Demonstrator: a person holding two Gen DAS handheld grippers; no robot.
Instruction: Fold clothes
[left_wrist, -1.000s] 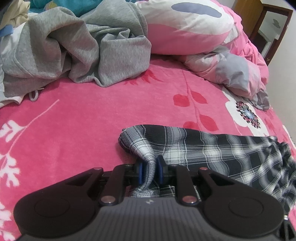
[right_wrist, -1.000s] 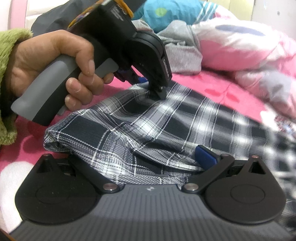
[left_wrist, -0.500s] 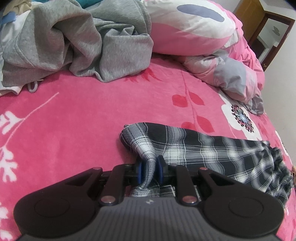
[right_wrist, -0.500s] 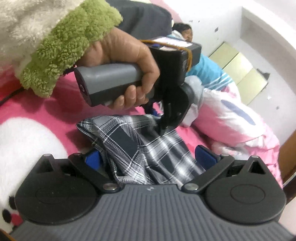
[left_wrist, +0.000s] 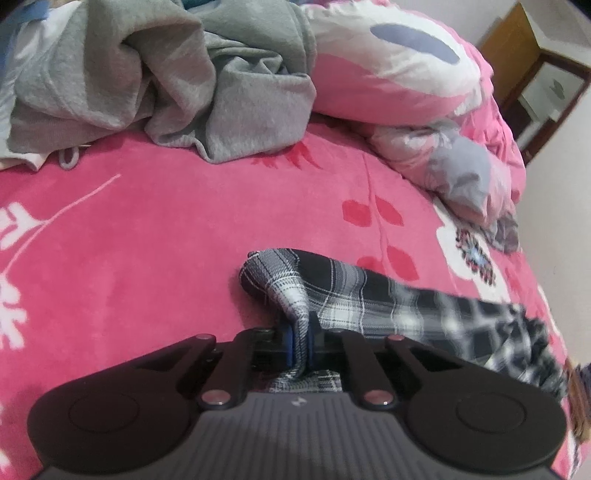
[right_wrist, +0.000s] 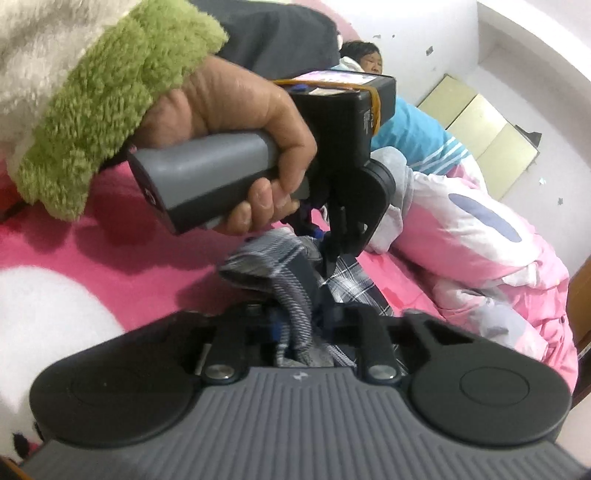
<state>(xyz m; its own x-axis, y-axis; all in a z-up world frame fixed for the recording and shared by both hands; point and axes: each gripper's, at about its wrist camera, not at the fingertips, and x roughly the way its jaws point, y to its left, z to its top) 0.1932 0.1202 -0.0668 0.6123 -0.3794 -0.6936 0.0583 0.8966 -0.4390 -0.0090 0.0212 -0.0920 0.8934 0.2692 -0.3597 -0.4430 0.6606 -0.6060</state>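
Observation:
A black-and-white plaid garment lies bunched on the pink bedspread, trailing off to the right. My left gripper is shut on one edge of it, with a fold of cloth pinched between the blue pads. In the right wrist view my right gripper is shut on another bunch of the same plaid garment. Straight ahead of it a person's hand in a green fleece sleeve holds the left gripper, which bites the cloth just beyond.
A heap of grey clothes lies at the back of the bed. A pink and white duvet is piled at the back right. A wooden bedside cabinet stands beyond the bed's right edge. Another person lies at the head of the bed.
The right gripper, open around the plaid cloth before, has shut on it. The garment has been gathered narrower, and the left gripper has kept its hold and come nearer to the right one.

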